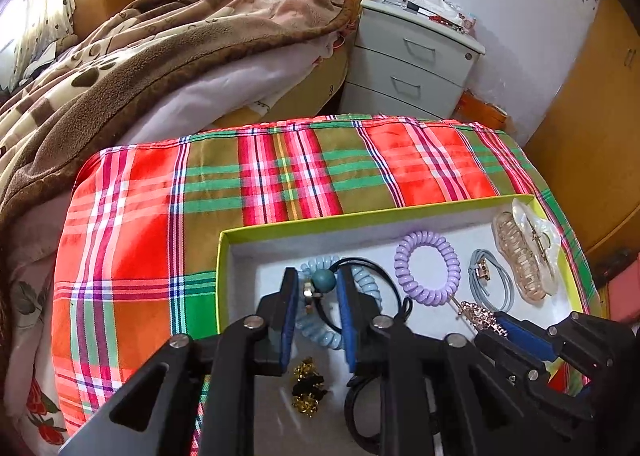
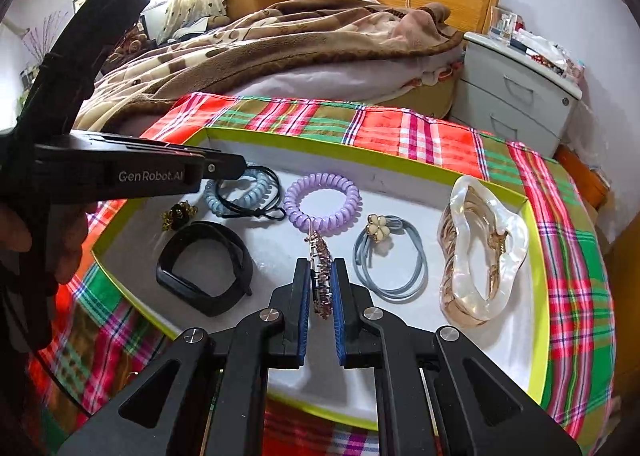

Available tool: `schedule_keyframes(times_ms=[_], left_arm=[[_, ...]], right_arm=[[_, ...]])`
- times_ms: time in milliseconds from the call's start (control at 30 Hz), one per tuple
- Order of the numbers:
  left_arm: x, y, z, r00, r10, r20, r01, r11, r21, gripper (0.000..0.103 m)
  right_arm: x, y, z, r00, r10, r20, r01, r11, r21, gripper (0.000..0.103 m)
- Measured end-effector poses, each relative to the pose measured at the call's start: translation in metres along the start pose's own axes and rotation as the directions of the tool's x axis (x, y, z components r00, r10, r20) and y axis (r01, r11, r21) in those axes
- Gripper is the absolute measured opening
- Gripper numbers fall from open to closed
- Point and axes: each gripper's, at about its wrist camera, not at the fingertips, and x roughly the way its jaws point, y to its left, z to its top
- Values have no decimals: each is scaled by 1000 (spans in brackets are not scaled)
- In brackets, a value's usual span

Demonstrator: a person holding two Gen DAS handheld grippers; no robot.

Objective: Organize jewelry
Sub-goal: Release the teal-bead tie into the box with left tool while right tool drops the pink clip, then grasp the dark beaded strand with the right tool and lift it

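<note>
A white box with a lime-green rim (image 1: pixel 360 216) lies on a plaid cloth and holds the hair accessories. My left gripper (image 1: pixel 317 274) stands open over its left part, pointing steeply down. A black elastic with a teal bead (image 1: pixel 323 280) sits between its blue pads, with small gaps on both sides, on top of a light blue coil tie (image 1: pixel 366 280). My right gripper (image 2: pixel 321 268) is shut on a slim rhinestone hair clip (image 2: pixel 319 248), whose far tip touches the purple coil tie (image 2: pixel 322 202). The left wrist view shows that same clip (image 1: pixel 480 314) in the right gripper (image 1: pixel 500 326).
Also in the box: a grey-blue elastic with a cream flower (image 2: pixel 390 256), a pearly claw clip (image 2: pixel 480 248), a black band (image 2: pixel 204 268) and a gold-and-black ornament (image 2: pixel 178 214). A bed with a brown blanket (image 1: pixel 160 40) and a grey nightstand (image 1: pixel 412 60) stand behind.
</note>
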Motion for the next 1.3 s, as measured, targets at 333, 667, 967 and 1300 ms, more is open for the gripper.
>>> schedule_keyframes(times_ms=[333,667,967,1300], left_arm=[[-1,-2,-2,1000,1,-8,-1,1000,0,34],[-15,-6,-5,1000,-3,10,3,1000,5,41],[-41,-8,-14,999,-8,44,8,1000,5,43],[-91,-10,-46,993,-37,111,37,999,1,43]], right_arm=[[-4,-2,1,1000,5,16,-5,1000,16,14],[-14,-2,2,999,0,41,-1,999,32,25],[-35,1,-1,997,-5,82,1,999,50,26],[-69,5,-20,993,-6,117,0,998,55,28]])
